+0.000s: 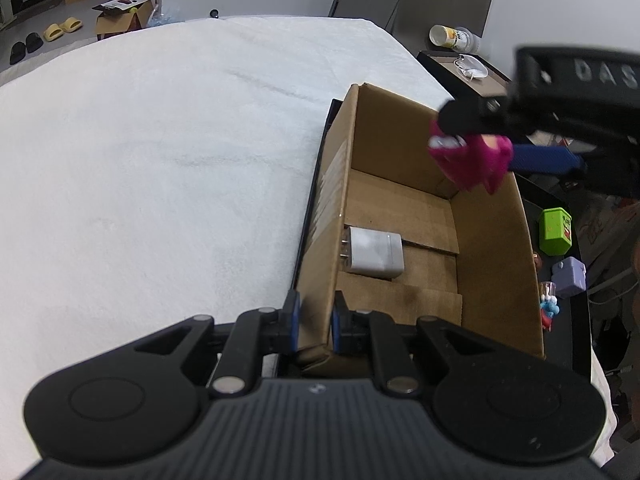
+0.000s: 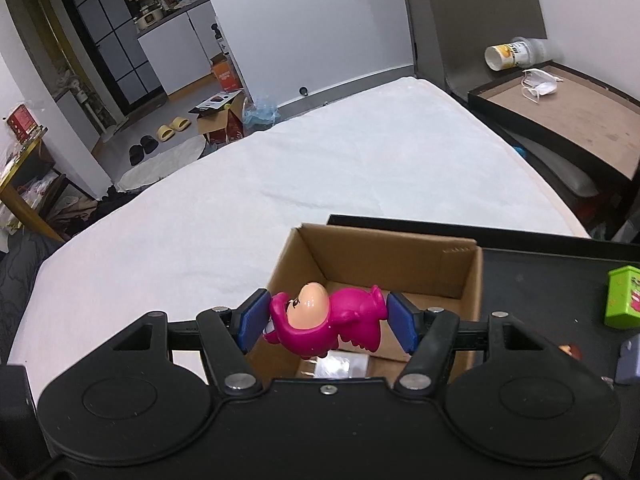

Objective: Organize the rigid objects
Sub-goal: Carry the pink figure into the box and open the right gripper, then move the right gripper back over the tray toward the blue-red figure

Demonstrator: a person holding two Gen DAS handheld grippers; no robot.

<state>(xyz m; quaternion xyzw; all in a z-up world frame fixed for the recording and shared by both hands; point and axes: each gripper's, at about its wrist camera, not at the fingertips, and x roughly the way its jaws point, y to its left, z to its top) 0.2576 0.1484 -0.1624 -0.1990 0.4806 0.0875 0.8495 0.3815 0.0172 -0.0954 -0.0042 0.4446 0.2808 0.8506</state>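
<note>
An open cardboard box (image 1: 492,248) (image 2: 440,268) stands on a black tray, with a white plug adapter (image 1: 374,256) (image 2: 340,366) lying on its floor. My left gripper (image 1: 316,326) is shut on the box's near left wall, one blue pad on each side. A magenta toy figure (image 2: 324,326) (image 1: 472,160) with a peach face hangs over the box's opening, and my right gripper (image 2: 326,328) is shut on it. In the left wrist view the right gripper (image 1: 476,136) comes in from the upper right above the box's far right corner.
A green block (image 1: 555,231) (image 2: 624,298), a lilac cube (image 1: 570,276) and small trinkets (image 1: 548,306) lie on the black tray (image 2: 540,276) right of the box. White bedding (image 1: 160,160) spreads to the left. A side table (image 2: 560,120) holds a cup and a mask.
</note>
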